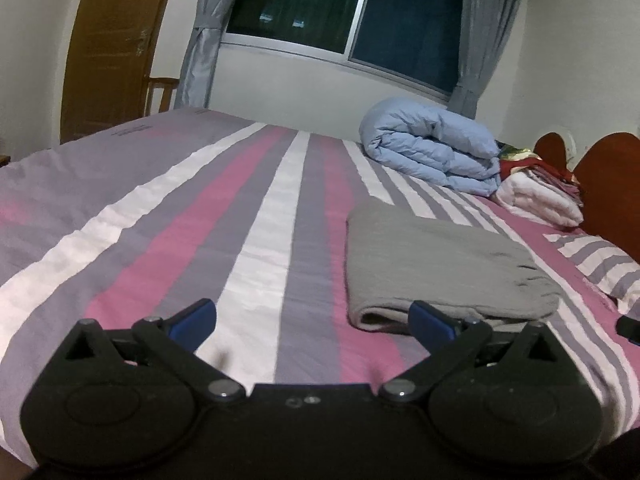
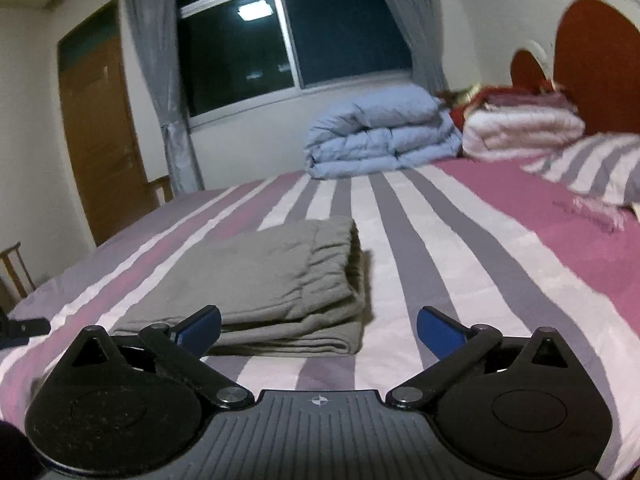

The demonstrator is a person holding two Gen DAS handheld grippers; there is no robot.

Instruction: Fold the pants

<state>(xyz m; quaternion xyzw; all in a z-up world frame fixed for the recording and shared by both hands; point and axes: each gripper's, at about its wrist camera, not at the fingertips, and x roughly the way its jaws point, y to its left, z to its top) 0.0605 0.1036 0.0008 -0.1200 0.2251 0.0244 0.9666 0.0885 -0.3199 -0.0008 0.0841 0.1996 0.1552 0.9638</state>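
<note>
Hovering low over the striped bedsheet [image 1: 248, 240], my left gripper [image 1: 312, 322] holds its blue-tipped jaws wide apart, empty; the grey pants [image 1: 436, 264] lie folded in a soft, thick rectangle just ahead to its right; my right gripper [image 2: 318, 326] is likewise spread, the pants [image 2: 272, 276] near its left finger; a puffy blue duvet [image 2: 380, 136] sits rolled beyond.
</note>
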